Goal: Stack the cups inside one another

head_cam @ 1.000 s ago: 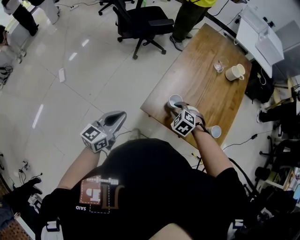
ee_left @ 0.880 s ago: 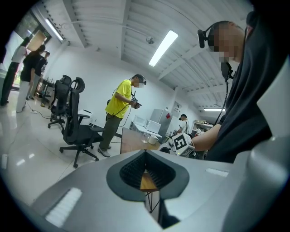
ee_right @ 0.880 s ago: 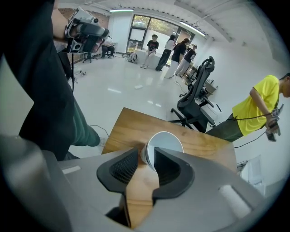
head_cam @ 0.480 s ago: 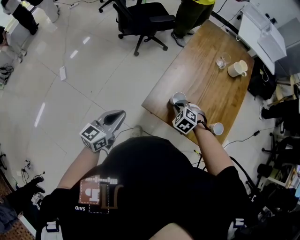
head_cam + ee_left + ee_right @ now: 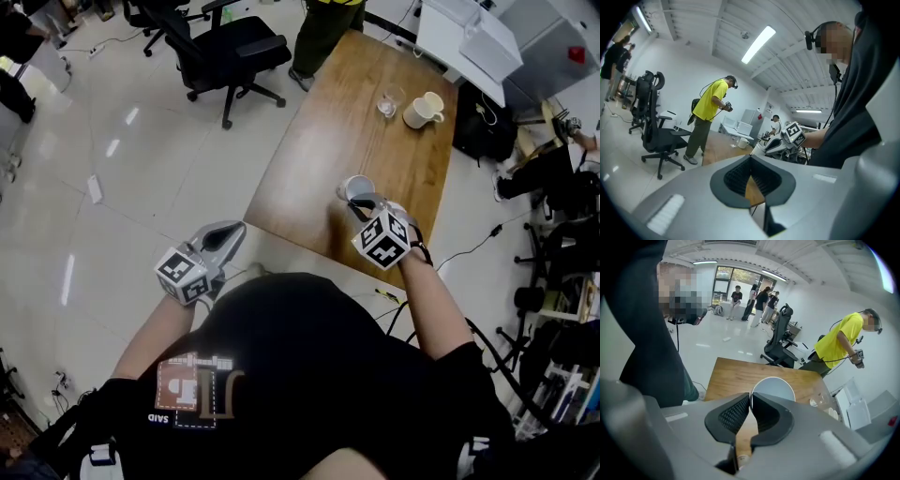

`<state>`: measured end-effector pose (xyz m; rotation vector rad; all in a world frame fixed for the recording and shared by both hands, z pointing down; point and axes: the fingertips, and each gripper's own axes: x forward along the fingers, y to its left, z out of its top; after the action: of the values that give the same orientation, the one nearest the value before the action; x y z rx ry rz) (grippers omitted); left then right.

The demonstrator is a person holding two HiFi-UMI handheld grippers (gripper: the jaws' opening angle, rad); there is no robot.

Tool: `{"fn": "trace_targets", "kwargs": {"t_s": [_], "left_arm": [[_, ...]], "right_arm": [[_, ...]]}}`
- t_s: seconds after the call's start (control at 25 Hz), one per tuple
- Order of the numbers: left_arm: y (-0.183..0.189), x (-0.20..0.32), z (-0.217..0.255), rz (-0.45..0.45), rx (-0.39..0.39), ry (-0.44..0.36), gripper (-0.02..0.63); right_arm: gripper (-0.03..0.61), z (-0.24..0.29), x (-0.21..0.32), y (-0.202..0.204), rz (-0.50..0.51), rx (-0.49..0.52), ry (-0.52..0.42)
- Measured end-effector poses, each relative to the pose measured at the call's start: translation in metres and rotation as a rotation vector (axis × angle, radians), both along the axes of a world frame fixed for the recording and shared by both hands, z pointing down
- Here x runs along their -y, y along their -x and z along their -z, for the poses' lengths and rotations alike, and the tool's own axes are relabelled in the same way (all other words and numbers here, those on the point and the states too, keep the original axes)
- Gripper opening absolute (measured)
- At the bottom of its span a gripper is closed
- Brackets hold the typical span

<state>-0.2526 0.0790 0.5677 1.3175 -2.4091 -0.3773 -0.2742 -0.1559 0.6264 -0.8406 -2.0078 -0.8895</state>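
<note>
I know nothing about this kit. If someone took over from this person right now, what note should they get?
Left gripper: shut, empty, held off the near side of the wooden table.
Right gripper: jaws have just closed on the rim of a cup, over the table.
Mug and glass stand at the far end.
Done: one cup gripped.
Left: nest it in another; none nested yet.

Overhead and low views, same table [image 5: 319, 159]
</note>
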Motion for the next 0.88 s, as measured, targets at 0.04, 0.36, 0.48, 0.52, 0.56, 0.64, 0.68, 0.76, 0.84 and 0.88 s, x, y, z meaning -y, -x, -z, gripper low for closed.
{"fn": "trace_targets", "kwargs": {"t_s": [0.04, 0.36, 0.48, 0.52, 0.56, 0.64, 0.68, 0.76, 0.84, 0.88], "left_arm": [[0.001, 0.009, 0.001, -0.019, 0.004, -0.004, 0.002], [0.0, 0.073, 0.004, -0.137, 0.025, -0.018, 0.002], [-0.002, 0.092, 0.005, -0.168, 0.034, -0.02, 0.002], [-0.003, 0.097, 0.006, -0.177, 0.036, -0.021, 0.002], [-0.003, 0.102, 0.006, -0.186, 0.039, -0.022, 0.002], [-0.005, 0.11, 0.006, -0.203, 0.043, -0.018, 0.002], [-0.005, 0.113, 0.007, -0.205, 0.038, -0.01, 0.002], [-0.007, 0.117, 0.007, -0.198, 0.018, 0.008, 0.002], [-0.009, 0.119, 0.006, -0.198, 0.012, 0.009, 0.002], [-0.009, 0.12, 0.005, -0.201, 0.014, 0.007, 0.002]], "right_arm": [[0.038, 0.007, 0.013, -0.005, -0.018, 0.006, -0.001], [0.038, 0.024, 0.125, -0.067, -0.208, -0.013, -0.034], [0.037, 0.013, 0.151, -0.091, -0.254, -0.043, -0.044], [0.038, 0.009, 0.156, -0.097, -0.262, -0.051, -0.048], [0.038, 0.006, 0.161, -0.102, -0.269, -0.061, -0.052], [0.038, -0.002, 0.166, -0.108, -0.28, -0.08, -0.057], [0.038, -0.007, 0.168, -0.11, -0.281, -0.09, -0.056], [0.038, -0.019, 0.168, -0.113, -0.279, -0.107, -0.059], [0.041, -0.031, 0.168, -0.113, -0.279, -0.115, -0.069], [0.046, -0.036, 0.169, -0.111, -0.283, -0.114, -0.073]]}}
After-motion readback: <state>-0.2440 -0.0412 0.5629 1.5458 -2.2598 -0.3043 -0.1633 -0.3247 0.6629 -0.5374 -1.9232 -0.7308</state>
